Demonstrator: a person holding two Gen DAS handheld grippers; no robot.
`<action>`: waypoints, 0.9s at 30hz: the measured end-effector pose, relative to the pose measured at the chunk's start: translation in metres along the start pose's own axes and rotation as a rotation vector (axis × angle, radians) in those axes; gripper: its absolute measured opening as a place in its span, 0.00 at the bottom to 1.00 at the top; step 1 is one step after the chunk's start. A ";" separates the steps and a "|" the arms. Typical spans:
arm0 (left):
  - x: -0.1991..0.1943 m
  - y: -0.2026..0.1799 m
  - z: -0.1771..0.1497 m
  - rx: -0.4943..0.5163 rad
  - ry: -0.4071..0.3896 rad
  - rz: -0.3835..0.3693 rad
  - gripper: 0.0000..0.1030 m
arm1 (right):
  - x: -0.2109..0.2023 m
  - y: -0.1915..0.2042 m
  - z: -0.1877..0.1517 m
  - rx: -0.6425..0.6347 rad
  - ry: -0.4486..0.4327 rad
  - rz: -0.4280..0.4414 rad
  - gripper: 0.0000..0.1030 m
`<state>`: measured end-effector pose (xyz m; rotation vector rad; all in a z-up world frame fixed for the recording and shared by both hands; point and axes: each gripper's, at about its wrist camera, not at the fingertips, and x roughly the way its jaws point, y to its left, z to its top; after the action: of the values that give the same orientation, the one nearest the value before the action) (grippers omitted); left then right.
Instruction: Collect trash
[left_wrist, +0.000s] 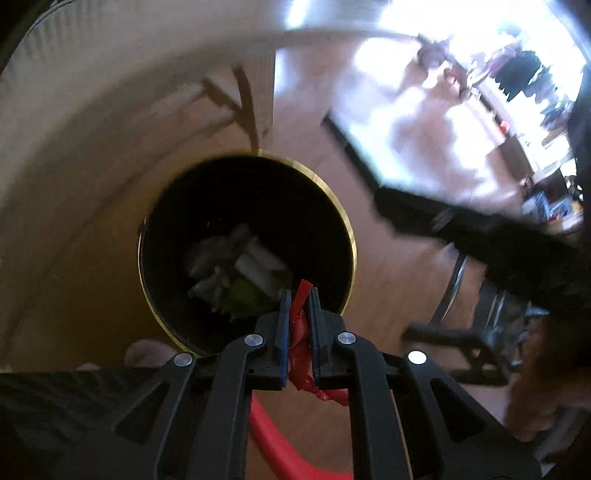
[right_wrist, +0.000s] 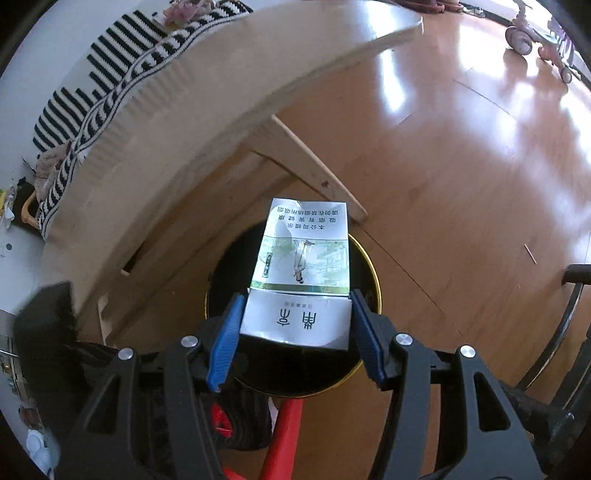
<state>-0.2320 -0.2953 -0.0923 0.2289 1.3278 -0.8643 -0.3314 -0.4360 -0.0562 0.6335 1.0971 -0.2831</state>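
Left gripper (left_wrist: 298, 295): clenched on a red wrapper (left_wrist: 300, 332), a twisted strip lying lengthwise between the pads, its tip poking forward over the black bin (left_wrist: 347, 236).
Bin contents: pale and green scraps, blurred, hard to identify.
Right gripper (right_wrist: 297, 306): grasping a cigarette pack (right_wrist: 301, 273), long axis pointing forward, above the bin (right_wrist: 373, 288); the pack hides most of the opening.

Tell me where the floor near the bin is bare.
Bare wood floor lies right of the black bin, between the table leg and the chair frame. Crowded: inside the bin, crumpled trash covers the bottom.
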 end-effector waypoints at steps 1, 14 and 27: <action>-0.001 0.001 0.001 -0.003 -0.006 -0.009 0.08 | 0.003 -0.001 -0.001 0.003 0.007 0.002 0.55; -0.007 -0.007 -0.001 -0.001 -0.013 -0.084 0.22 | 0.018 0.008 0.018 0.062 0.062 0.035 0.72; -0.086 0.003 0.011 -0.007 -0.221 -0.010 0.94 | -0.045 -0.004 0.038 0.043 -0.232 -0.200 0.94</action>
<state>-0.2212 -0.2644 -0.0124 0.1178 1.1261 -0.8674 -0.3252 -0.4667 -0.0058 0.5149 0.9326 -0.5408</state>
